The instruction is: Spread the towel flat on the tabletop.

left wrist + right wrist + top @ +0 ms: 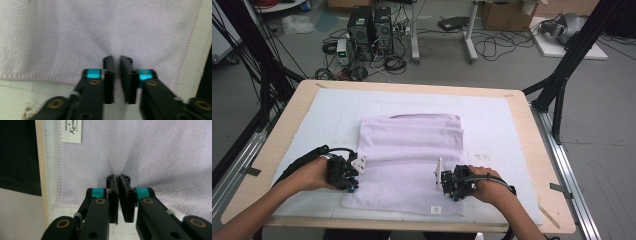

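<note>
A lavender towel (412, 150) lies on the white mat (492, 125), its far part folded over into a doubled layer. My left gripper (352, 182) is at the towel's left edge near the front, and in the left gripper view the jaws (117, 60) stand pinched on the cloth (75, 32), with creases running out from the tips. My right gripper (451, 192) is at the towel's right edge near the front. Its jaws (118, 178) are shut on a raised pinch of towel (162, 150). A white brand label (72, 131) sits at the nearby corner.
The mat covers a wooden table (534, 150) whose front edge is just below both hands. On the floor behind stand computer towers (371, 27), cables and black frame legs (562, 75).
</note>
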`<state>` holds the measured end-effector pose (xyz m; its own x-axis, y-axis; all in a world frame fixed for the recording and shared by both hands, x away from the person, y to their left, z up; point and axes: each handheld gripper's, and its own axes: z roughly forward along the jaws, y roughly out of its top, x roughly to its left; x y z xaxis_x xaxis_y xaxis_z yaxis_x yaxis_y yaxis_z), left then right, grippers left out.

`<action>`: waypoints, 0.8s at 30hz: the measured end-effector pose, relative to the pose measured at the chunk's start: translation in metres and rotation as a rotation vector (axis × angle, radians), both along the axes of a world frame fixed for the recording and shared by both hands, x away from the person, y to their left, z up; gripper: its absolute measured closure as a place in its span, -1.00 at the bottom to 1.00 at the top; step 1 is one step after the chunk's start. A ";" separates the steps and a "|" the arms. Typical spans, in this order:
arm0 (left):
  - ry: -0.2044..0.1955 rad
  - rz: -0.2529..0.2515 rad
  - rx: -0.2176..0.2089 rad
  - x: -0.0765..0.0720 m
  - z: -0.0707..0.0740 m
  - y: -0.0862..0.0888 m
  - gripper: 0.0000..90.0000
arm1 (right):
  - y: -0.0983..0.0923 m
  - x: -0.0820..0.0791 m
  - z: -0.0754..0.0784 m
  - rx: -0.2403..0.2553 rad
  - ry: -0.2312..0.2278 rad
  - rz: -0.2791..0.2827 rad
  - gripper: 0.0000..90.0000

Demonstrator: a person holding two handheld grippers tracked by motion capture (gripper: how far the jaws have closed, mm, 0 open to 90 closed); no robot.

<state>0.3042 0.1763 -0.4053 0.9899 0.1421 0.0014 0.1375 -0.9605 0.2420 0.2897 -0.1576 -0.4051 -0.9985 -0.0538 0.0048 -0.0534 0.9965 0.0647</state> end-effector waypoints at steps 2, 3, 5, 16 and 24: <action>0.001 -0.001 -0.018 -0.002 0.002 0.003 0.91 | -0.002 -0.001 0.001 0.007 0.007 -0.006 0.95; -0.002 -0.005 -0.029 -0.004 0.004 0.005 0.92 | -0.005 -0.001 0.002 0.024 0.015 -0.010 0.95; 0.006 -0.012 -0.056 -0.008 0.007 0.009 0.93 | -0.011 -0.002 0.007 0.068 0.051 -0.030 0.95; -0.003 -0.122 -0.220 -0.069 0.044 0.026 0.93 | -0.050 -0.036 0.046 0.342 0.242 0.020 0.95; -0.050 -0.059 -0.290 -0.074 0.048 0.038 0.33 | -0.062 -0.049 0.051 0.454 0.219 -0.003 0.43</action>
